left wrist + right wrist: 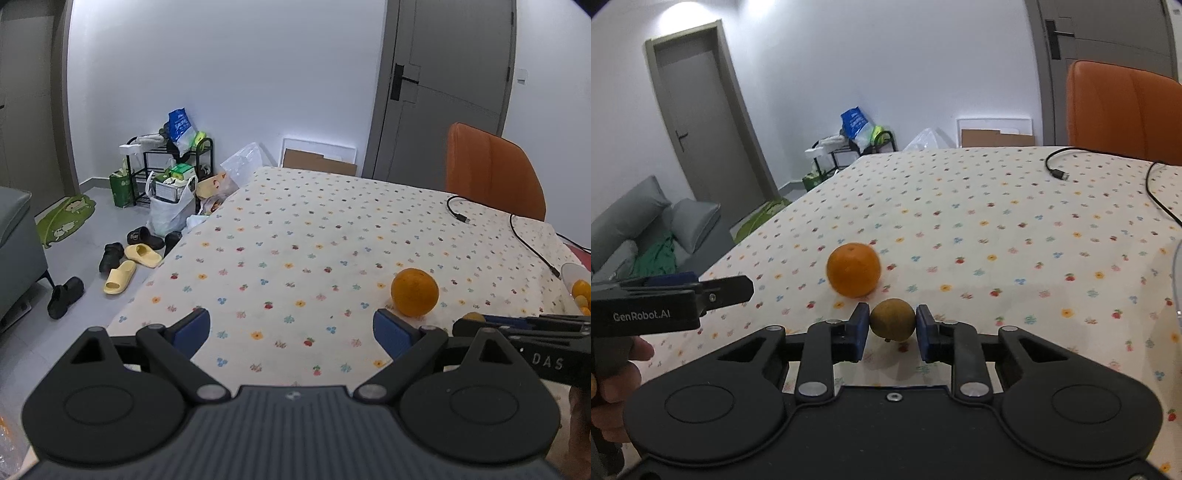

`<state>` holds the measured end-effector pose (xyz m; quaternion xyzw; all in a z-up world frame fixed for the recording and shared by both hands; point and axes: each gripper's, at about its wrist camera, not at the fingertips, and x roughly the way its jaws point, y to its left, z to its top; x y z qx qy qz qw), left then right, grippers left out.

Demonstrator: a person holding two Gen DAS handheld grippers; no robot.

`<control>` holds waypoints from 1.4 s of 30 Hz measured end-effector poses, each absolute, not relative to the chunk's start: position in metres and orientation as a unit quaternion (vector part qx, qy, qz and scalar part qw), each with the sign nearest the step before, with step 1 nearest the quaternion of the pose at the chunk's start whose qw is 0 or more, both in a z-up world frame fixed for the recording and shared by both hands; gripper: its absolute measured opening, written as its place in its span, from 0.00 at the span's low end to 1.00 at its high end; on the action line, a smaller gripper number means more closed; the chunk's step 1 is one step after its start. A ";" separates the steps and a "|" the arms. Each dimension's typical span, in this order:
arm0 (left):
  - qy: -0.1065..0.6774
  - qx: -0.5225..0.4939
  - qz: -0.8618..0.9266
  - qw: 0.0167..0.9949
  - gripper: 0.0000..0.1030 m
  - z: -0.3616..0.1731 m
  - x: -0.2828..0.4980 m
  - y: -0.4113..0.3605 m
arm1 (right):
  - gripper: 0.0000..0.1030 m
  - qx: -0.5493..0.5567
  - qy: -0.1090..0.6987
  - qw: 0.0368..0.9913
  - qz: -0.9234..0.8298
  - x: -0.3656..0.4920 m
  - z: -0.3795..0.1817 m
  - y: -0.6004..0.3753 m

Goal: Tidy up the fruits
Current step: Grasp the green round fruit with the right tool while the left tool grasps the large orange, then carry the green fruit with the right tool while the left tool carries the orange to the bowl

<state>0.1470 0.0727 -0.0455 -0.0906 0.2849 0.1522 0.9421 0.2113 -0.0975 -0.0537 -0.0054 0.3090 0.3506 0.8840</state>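
Right gripper (892,325): narrow; both blue pads touch the sides of a small brownish-yellow fruit (892,319), which sits low over the flowered desk (960,206); whether it is lifted cannot be told
Left gripper (291,328): spread wide, nothing between its pads; bare cloth ahead of it
Task items: large orange (853,269) just beyond the right gripper's tips, apart from the held fruit; bowl (574,275) with more small fruits at the far right edge of the left view, only partly seen
Risk: pads bear on a round fruit near its middle; judged liable to roll or squirt out if the squeeze slackens or the travel is jerky
Obstructions: orange close ahead could be nudged and roll; black cable (1057,168) lies further ahead to the right; left gripper stands near on the left side
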 end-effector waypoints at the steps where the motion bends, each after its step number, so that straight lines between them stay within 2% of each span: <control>1: 0.285 -0.088 0.151 0.943 0.92 -0.045 0.149 0.071 | 0.25 -0.001 0.307 0.885 0.350 0.212 -0.053 -0.100; 14: 0.276 -0.061 0.098 0.954 0.92 -0.040 0.179 0.035 | 0.25 0.004 0.283 0.905 0.317 0.217 -0.041 -0.128; 23: 0.282 -0.065 0.067 0.955 0.85 -0.047 0.204 0.021 | 0.25 0.011 0.275 0.919 0.282 0.211 -0.034 -0.155; 27: 0.287 -0.065 0.056 0.954 0.79 -0.049 0.216 0.011 | 0.25 0.016 0.265 0.927 0.266 0.206 -0.027 -0.170; 29: 0.293 -0.061 0.056 0.953 0.67 -0.054 0.222 0.008 | 0.25 0.018 0.262 0.929 0.260 0.203 -0.025 -0.176; 31: 0.308 -0.070 0.059 0.947 0.45 -0.060 0.226 0.007 | 0.25 0.019 0.259 0.932 0.253 0.200 -0.023 -0.183; 32: 0.312 -0.073 0.063 0.945 0.39 -0.063 0.226 0.006 | 0.25 0.021 0.258 0.934 0.249 0.198 -0.022 -0.187; 42: 0.298 -0.070 0.042 0.951 0.37 -0.054 0.212 -0.012 | 0.25 0.031 0.253 0.942 0.218 0.189 -0.021 -0.214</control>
